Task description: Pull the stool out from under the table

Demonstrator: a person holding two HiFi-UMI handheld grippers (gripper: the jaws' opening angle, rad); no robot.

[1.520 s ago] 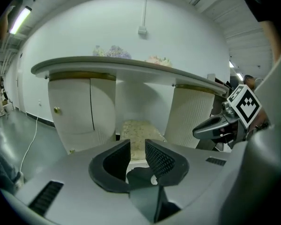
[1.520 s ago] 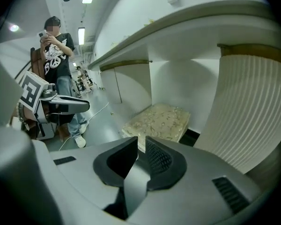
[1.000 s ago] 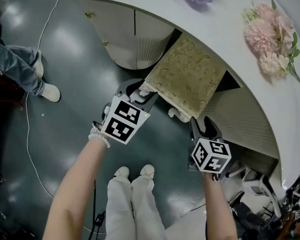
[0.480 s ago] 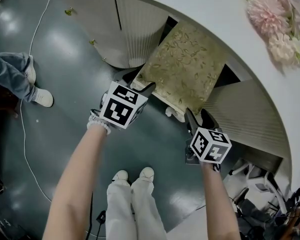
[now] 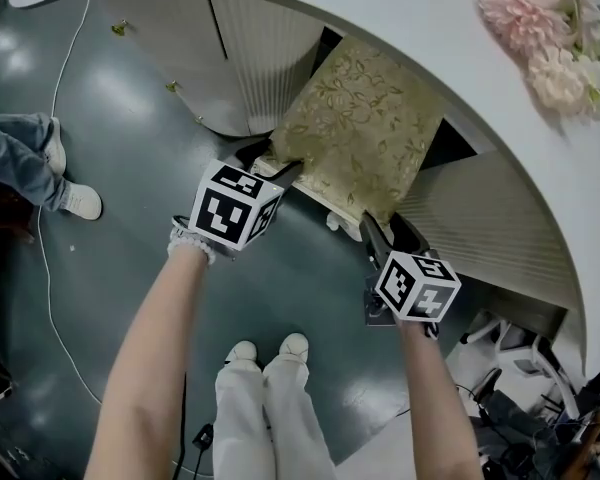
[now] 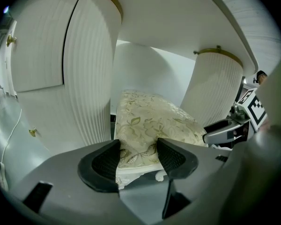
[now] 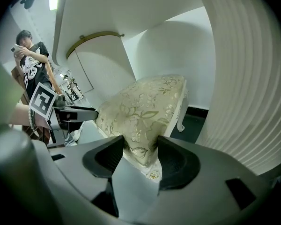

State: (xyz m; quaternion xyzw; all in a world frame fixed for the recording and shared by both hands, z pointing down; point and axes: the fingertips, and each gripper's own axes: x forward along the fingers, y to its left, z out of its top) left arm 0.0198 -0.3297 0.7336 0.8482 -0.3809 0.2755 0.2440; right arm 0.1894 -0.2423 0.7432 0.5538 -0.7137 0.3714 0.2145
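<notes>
Head view is showing the stool [image 5: 355, 128] sitting half out from beneath the curved white table [image 5: 430, 38], its near edge facing the person and its far end reaching back into the dark gap between the ribbed pedestals. The seat is running from lower left up toward the right, and its long axis seems to be following that slant, though the tabletop is hiding the far end. It is wearing pale gold fabric with a leaf-and-flower weave over a cream carved frame with small curled legs. On the left, the left gripper [image 5: 272, 165] is reaching the near left corner; left gripper view [image 6: 138, 156] is showing the jaws, which have just been opening, standing wide with the cushion's [image 6: 150, 121] edge between them, released. On the right, the right gripper [image 5: 390, 230] is meeting the near right corner, and right gripper view [image 7: 139, 156] is showing the same: jaws just opened, the stool's [image 7: 145, 107] corner between them, not clamped.
</notes>
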